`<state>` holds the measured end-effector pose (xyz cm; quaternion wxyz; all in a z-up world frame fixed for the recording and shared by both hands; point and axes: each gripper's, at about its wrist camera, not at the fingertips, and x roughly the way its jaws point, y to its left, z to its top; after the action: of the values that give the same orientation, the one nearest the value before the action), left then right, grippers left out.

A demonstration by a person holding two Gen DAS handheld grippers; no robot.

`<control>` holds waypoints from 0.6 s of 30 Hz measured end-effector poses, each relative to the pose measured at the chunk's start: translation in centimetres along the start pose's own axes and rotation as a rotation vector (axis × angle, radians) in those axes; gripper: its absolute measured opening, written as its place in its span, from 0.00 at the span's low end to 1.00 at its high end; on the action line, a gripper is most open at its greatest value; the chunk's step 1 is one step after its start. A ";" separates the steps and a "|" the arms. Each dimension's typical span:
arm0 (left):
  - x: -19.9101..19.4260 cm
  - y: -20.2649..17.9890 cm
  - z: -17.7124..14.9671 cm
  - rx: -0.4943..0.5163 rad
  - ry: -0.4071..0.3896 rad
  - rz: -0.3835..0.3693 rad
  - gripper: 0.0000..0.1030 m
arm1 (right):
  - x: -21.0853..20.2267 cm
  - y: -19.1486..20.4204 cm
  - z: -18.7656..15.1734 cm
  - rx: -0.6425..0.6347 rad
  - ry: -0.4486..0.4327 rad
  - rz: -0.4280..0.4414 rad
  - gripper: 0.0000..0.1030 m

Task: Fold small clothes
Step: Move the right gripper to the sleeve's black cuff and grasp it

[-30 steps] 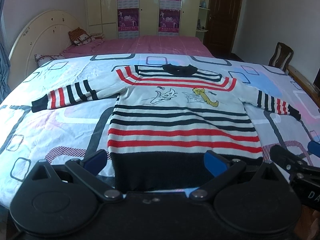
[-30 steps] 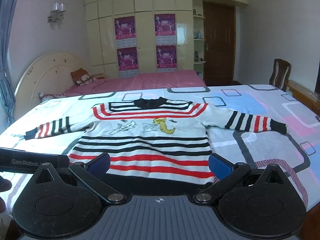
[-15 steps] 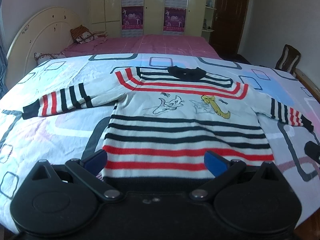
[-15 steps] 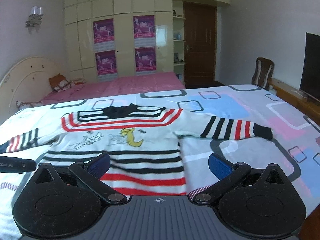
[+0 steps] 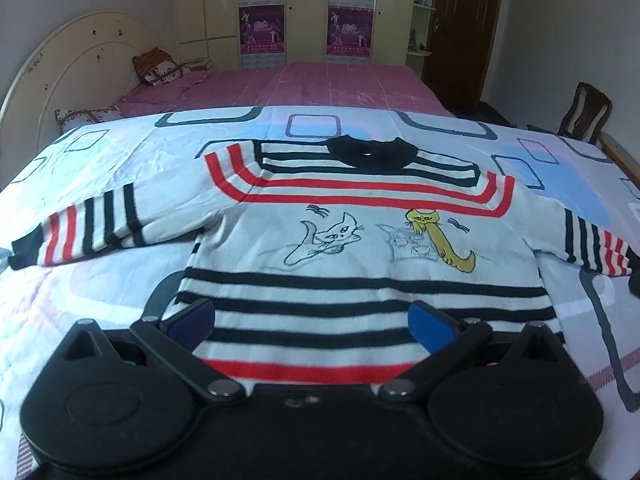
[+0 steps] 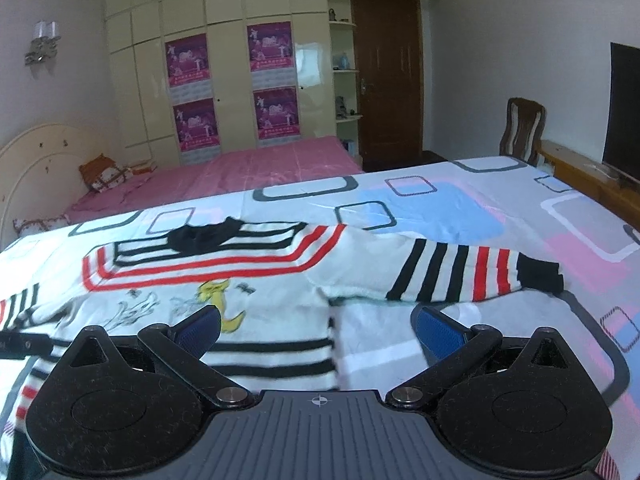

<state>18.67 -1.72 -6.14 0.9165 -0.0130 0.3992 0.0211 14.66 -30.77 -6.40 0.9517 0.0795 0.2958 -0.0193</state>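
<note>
Two handheld grippers hover low over a small white knitted sweater with red and black stripes and cat drawings [image 5: 360, 248], which lies flat, front up, sleeves spread, on a bed cover printed with grey, pink and blue rectangles [image 5: 100, 160]. The left gripper [image 5: 312, 320] points straight up the garment's middle, its blue-padded fingers [image 5: 192, 316] spread wide over the lower stripes, holding nothing. The right gripper [image 6: 318, 330] sits over the sweater's right side edge, jaws likewise wide apart and empty, one finger above the body, the other above bare cover below the striped sleeve [image 6: 460, 276]. Only the left wrist view shows both sleeves and the whole black collar [image 5: 370, 154] head on. Only the right wrist view shows a dark flat screen [image 6: 624, 112], a wall lamp [image 6: 42, 42] and a black bar of the other tool at its left edge [image 6: 24, 346].
</note>
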 end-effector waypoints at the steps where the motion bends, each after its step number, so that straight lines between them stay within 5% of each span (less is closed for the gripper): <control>1: 0.5 -0.2 0.2 -0.002 0.002 0.001 1.00 | 0.7 -0.5 0.2 0.002 0.003 -0.003 1.00; 13: 6.9 -3.3 3.0 -0.056 0.022 -0.023 0.99 | 7.6 -6.8 2.0 0.031 0.018 -0.091 0.99; 16: 8.5 -4.3 3.7 -0.036 0.031 -0.010 0.98 | 9.4 -8.9 2.2 0.070 0.042 -0.104 0.77; 18: 9.4 -5.0 4.0 -0.028 0.039 -0.007 0.97 | 10.7 -10.6 2.2 0.102 0.054 -0.136 0.77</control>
<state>28.28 -6.27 -10.26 0.9083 -0.0277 0.4167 0.0233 23.79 -41.48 -12.11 0.9347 0.1081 0.3246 -0.0966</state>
